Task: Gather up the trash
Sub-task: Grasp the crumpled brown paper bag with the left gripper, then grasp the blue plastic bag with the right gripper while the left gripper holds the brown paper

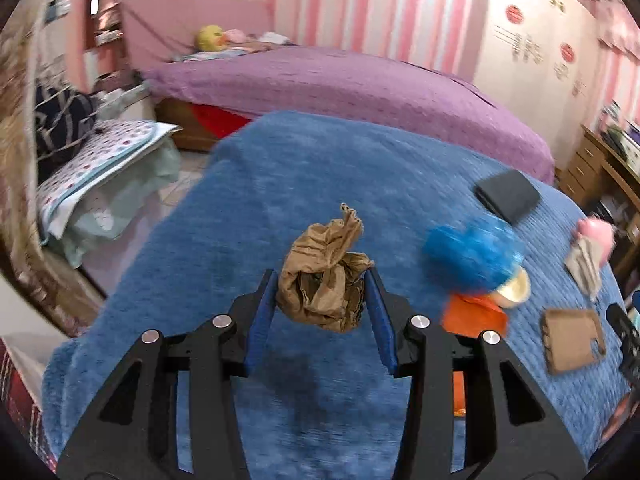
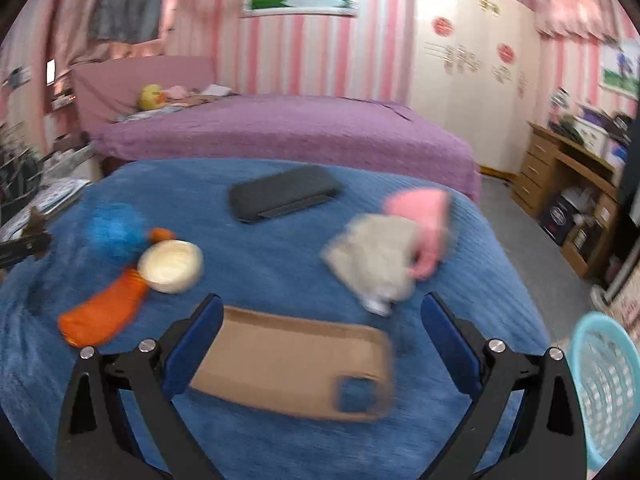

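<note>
Your left gripper (image 1: 324,300) has its blue-padded fingers pressed against both sides of a crumpled brown paper bag (image 1: 325,276), which hangs above the fuzzy blue blanket (image 1: 320,168); the bag's underside is hidden from you. Ahead and to its right, motion blur smears a bright blue tufted ball (image 1: 472,252), a round cream-coloured lid (image 1: 514,286) and an orange cloth pouch (image 1: 474,314) partly cut off by the right finger. Further right lies a flat brown cardboard piece (image 1: 572,340), and beyond it a black rectangular case (image 1: 507,195).

Your right gripper (image 2: 322,340) is spread wide and holds nothing; the same cardboard piece (image 2: 296,364) lies flat between its fingers, its cut-out corner showing blanket through it. Whether the left pad touches the cardboard you cannot tell. Ahead and to the right, a blurred grey crumpled wrapper (image 2: 374,260) overlaps a pink object (image 2: 420,220) too smeared to identify. At the far right edge, a light blue plastic mesh basket (image 2: 608,388) is cut off by the frame.
</note>
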`<state>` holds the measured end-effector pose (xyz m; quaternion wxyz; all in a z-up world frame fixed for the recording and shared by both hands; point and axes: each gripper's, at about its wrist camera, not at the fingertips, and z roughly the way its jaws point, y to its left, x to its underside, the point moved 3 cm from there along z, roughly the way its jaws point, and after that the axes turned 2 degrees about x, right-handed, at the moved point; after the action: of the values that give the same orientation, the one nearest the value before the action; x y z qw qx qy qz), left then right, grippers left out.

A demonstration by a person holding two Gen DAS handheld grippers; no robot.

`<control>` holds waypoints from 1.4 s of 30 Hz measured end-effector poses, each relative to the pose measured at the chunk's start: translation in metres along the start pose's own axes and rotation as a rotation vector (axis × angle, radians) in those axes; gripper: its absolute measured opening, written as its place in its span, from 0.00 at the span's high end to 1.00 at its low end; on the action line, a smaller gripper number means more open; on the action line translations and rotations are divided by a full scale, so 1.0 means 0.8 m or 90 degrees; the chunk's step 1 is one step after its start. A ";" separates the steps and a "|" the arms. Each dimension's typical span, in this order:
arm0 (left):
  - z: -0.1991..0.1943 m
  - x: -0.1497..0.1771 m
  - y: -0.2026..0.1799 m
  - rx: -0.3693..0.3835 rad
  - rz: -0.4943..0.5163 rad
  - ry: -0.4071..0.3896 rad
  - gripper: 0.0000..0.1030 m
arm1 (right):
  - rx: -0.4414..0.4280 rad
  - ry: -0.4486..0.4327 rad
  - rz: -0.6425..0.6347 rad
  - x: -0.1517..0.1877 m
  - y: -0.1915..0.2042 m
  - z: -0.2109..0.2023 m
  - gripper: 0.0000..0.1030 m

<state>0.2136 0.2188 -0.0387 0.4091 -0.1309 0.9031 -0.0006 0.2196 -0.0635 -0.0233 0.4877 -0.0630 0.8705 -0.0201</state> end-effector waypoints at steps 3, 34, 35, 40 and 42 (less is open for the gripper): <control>-0.003 -0.003 0.020 -0.019 -0.002 -0.006 0.58 | -0.029 -0.010 -0.041 -0.012 0.052 0.007 0.06; -0.045 -0.011 -0.008 0.016 -0.013 -0.040 0.58 | -0.118 -0.013 -0.084 -0.045 0.085 0.007 0.68; -0.045 -0.008 -0.017 0.022 -0.006 -0.038 0.58 | -0.107 -0.014 -0.083 -0.042 0.072 0.000 0.68; -0.050 0.004 -0.063 0.056 0.005 -0.025 0.58 | -0.064 -0.013 -0.055 -0.024 -0.001 -0.024 0.68; -0.055 0.009 -0.087 0.080 0.004 -0.021 0.58 | -0.047 -0.009 -0.039 -0.017 -0.032 -0.033 0.68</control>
<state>0.1928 0.1454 -0.0076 0.4312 -0.1018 0.8949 -0.0537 0.2064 -0.0878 0.0043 0.4903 -0.1074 0.8649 -0.0024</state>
